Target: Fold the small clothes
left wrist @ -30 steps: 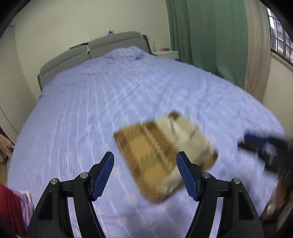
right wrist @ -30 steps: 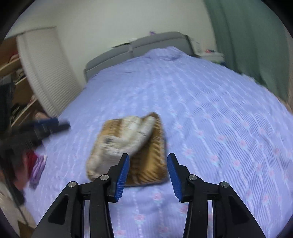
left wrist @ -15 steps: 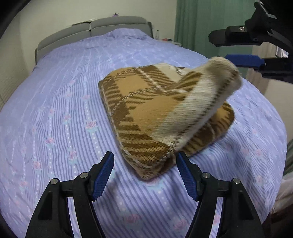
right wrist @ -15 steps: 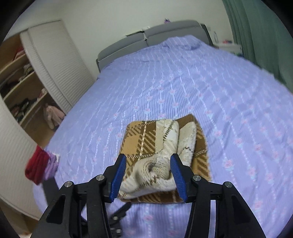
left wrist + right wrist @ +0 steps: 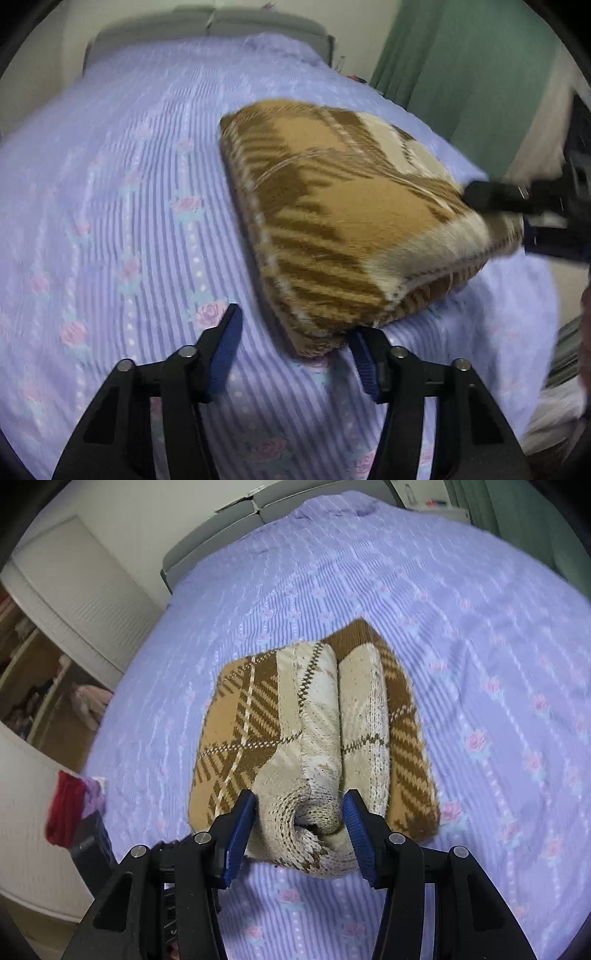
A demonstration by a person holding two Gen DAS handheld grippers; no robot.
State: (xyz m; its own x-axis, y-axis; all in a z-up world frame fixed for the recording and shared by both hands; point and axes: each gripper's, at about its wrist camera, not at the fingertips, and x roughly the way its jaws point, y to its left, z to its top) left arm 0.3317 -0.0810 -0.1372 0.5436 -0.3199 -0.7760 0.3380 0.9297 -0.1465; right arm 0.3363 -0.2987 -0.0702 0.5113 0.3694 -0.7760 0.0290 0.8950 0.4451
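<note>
— Changed since half a second back?

— Closer in on the left. Near corner of the folded brown-and-cream plaid knitted sweater (image 5: 332, 221) now right at the left gripper (image 5: 293, 332), pads wide apart, nothing held. Raised cream flap lower than before, nearly down on the stack.

— And the right gripper (image 5: 299, 801)?

— Blue pads apart, rolled cream edge filling the gap and touching both. Pinched or merely straddled: impossible to tell. Seen from the left camera, same edge between its fingers at the sweater's far side.

— Meaning for the job?

— Probably a last fold being laid over, or a lift of the finished bundle from both ends. Close to done, judging by the compact rectangle.

— Where exactly?

— Flat on the lilac striped, rose-printed bedsheet (image 5: 110, 184), near the foot of the bed. Red cloth (image 5: 66, 805) off the bed's edge, well apart.

— Any brand, label, writing?

— None legible; left view blurred.
</note>
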